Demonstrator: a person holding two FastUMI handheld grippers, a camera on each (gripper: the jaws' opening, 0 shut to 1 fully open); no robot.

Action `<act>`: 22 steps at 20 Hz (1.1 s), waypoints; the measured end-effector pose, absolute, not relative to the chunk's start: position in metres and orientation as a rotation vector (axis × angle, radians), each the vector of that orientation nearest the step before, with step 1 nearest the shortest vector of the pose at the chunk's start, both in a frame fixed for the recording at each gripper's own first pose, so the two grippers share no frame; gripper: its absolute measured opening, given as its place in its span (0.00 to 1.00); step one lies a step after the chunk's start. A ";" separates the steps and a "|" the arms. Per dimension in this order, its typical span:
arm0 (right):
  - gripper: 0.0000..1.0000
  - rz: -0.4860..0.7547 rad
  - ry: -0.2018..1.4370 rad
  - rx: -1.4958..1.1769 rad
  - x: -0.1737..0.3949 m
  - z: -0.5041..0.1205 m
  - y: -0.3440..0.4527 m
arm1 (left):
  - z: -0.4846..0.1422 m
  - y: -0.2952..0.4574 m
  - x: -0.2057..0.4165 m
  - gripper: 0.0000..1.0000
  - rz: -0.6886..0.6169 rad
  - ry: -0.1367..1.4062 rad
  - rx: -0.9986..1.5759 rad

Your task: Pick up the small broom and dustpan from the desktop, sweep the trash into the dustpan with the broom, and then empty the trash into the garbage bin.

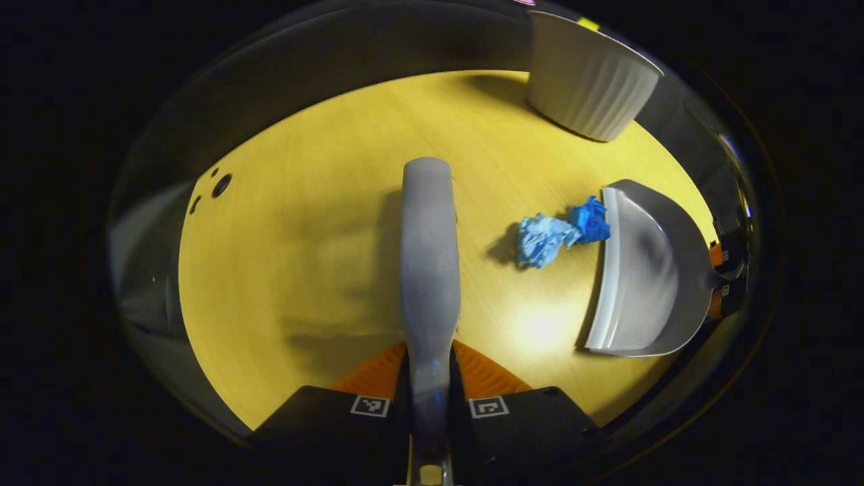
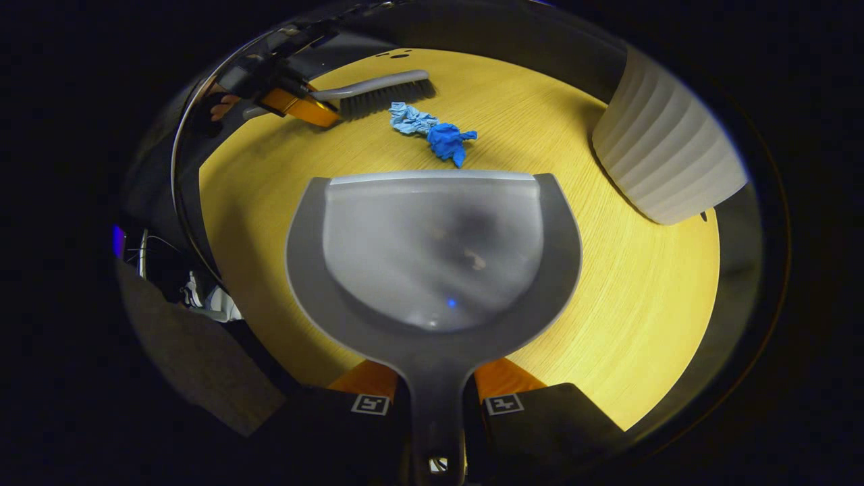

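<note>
The crumpled blue trash (image 2: 432,133) lies on the yellow wooden desktop (image 2: 648,317), just in front of the straight lip of the grey dustpan (image 2: 432,250); in the left gripper view the darker piece seems to touch this lip, but contact cannot be confirmed. On the far side of the trash from the dustpan, the small broom (image 2: 378,93) is near it with its bristles pointing down, a narrow strip of desktop between them. The left gripper (image 1: 429,378) has both orange fingers pressed on the broom handle, and the right gripper (image 2: 435,388) has its fingers closed on the dustpan handle. The white ribbed garbage bin (image 2: 665,158) stands on the desktop to the side of the trash, apart from the dustpan, near the table edge; its upper part is cut off in both views. Wide bare desktop lies beyond the broom, away from the trash, up to some dark holes (image 1: 219,184) near the rim. The surroundings past the table edge are dark and hard to make out.
</note>
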State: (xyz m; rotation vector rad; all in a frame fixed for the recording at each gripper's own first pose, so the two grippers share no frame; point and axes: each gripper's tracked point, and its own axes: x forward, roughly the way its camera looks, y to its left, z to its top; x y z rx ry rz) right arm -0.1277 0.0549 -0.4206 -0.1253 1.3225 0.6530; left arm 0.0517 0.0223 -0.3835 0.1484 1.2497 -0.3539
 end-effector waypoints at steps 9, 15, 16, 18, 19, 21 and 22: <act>0.31 0.655 1.322 -0.148 -0.126 -0.419 0.057 | -0.370 -0.060 0.041 0.28 -0.620 1.253 0.182; 0.36 0.653 1.304 -0.144 -0.127 -0.421 0.056 | -0.353 -0.086 0.028 0.28 -0.765 1.224 0.222; 0.36 0.653 1.293 -0.146 -0.126 -0.422 0.055 | -0.352 -0.092 0.024 0.28 -0.787 1.219 0.232; 0.36 0.652 1.277 -0.150 -0.126 -0.424 0.054 | -0.345 -0.096 0.020 0.28 -0.826 1.205 0.238; 0.36 0.645 1.266 -0.149 -0.125 -0.424 0.053 | -0.342 -0.095 0.020 0.28 -0.827 1.204 0.240; 0.36 0.616 1.233 -0.133 -0.124 -0.420 0.049 | -0.340 -0.091 0.020 0.28 -0.807 1.192 0.241; 0.36 0.597 1.218 -0.117 -0.124 -0.418 0.047 | -0.340 -0.088 0.022 0.28 -0.787 1.181 0.230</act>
